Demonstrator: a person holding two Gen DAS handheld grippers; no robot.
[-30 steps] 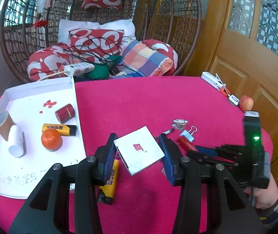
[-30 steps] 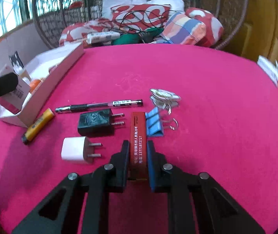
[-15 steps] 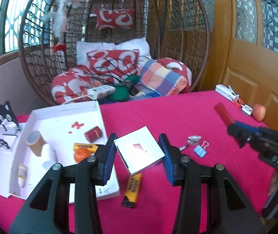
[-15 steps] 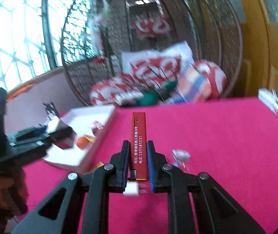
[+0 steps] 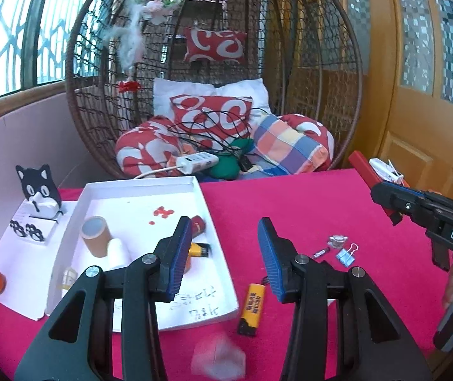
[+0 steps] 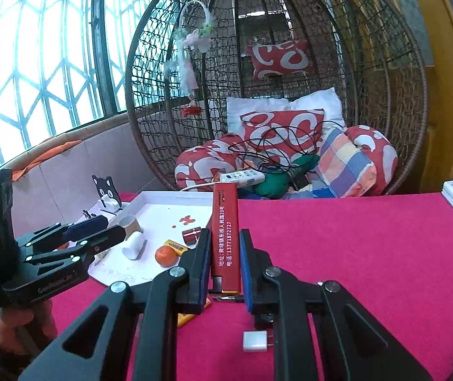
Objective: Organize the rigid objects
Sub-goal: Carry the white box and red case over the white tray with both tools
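My left gripper (image 5: 223, 225) is open with nothing between its blue pads. It hovers over the right edge of the white tray (image 5: 140, 200). A blurred white card (image 5: 218, 357) shows below it, near the picture's bottom. My right gripper (image 6: 225, 235) is shut on a long red bar (image 6: 225, 209) with white print, held above the pink table. In the left wrist view that red bar (image 5: 361, 165) sticks up from the right gripper (image 5: 382, 190). The tray holds a cardboard tube (image 5: 94, 235), a white cylinder (image 5: 117, 252), a small red can (image 5: 198, 223) and an orange (image 6: 165, 255).
A yellow and black stick (image 5: 252, 304), a blue binder clip (image 5: 345, 255) and a metal clip (image 5: 337, 240) lie on the pink cloth. A white plug (image 6: 255, 341) lies under my right gripper. A wicker hanging chair (image 5: 213, 73) with cushions stands behind the table.
Both grippers rose and tilted up. The white card has left the left gripper's jaws and is a blur below them. The right gripper lifted the red bar off the table.
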